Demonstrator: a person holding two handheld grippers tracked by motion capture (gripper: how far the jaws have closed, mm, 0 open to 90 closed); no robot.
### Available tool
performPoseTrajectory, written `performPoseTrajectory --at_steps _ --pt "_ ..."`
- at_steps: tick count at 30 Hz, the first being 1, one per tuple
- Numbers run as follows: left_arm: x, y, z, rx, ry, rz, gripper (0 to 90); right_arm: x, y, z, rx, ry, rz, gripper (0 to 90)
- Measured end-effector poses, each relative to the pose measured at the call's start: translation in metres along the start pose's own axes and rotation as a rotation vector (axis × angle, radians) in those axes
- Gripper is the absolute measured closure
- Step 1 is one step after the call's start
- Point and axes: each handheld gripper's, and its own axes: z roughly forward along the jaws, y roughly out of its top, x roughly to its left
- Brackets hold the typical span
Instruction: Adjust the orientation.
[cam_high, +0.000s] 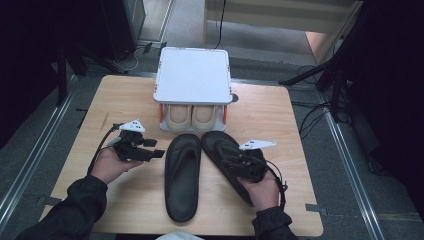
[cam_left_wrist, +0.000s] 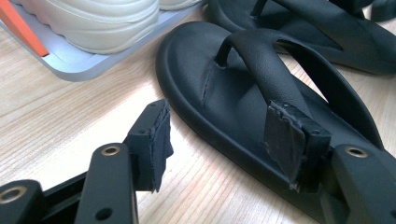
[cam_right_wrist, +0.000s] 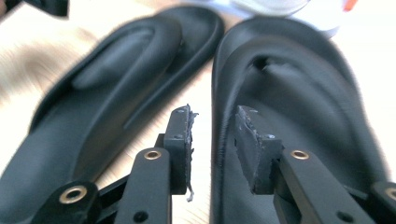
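Note:
Two black flip-flops lie side by side on the wooden table (cam_high: 280, 130), toes toward the rack: the left flip-flop (cam_high: 182, 175) (cam_left_wrist: 196, 70) (cam_right_wrist: 116, 93) and the right flip-flop (cam_high: 220, 145) (cam_left_wrist: 327, 32) (cam_right_wrist: 299, 102). My right gripper (cam_high: 232, 159) (cam_right_wrist: 212, 116) hovers low over the right one, its jaws astride the sandal's inner rim with a gap on both sides; it is open. My left gripper (cam_high: 156, 148) (cam_left_wrist: 219, 114) is open just left of the left flip-flop, one pad (cam_left_wrist: 289, 140) in front of its strap, the other over bare wood.
A low shoe rack with a white top (cam_high: 192, 75) stands at the table's far middle, a pair of beige shoes (cam_high: 192, 116) (cam_left_wrist: 102, 23) on its lower shelf (cam_left_wrist: 79, 65). Dark stands and cables surround the table on the floor.

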Motion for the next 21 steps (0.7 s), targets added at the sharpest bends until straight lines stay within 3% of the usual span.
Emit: performPoseTrajectory --at_steps 5,12,17,21 --pt "-0.002 0.000 -0.001 0.004 -0.020 -0.011 51.7 -0.024 0.002 -0.018 -0.019 -0.043 0.002 90.0" --pt "-0.002 0.000 -0.002 0.011 -0.024 -0.015 54.1 -0.061 0.006 -0.013 -0.019 -0.113 0.016 90.0" --pt "-0.002 -0.001 -0.003 0.016 -0.008 -0.012 52.8 -0.075 0.003 0.002 0.043 -0.147 0.018 90.0" --pt "-0.001 -0.002 -0.004 0.024 0.000 -0.015 52.4 -0.078 0.002 0.012 0.080 -0.145 0.012 90.0"
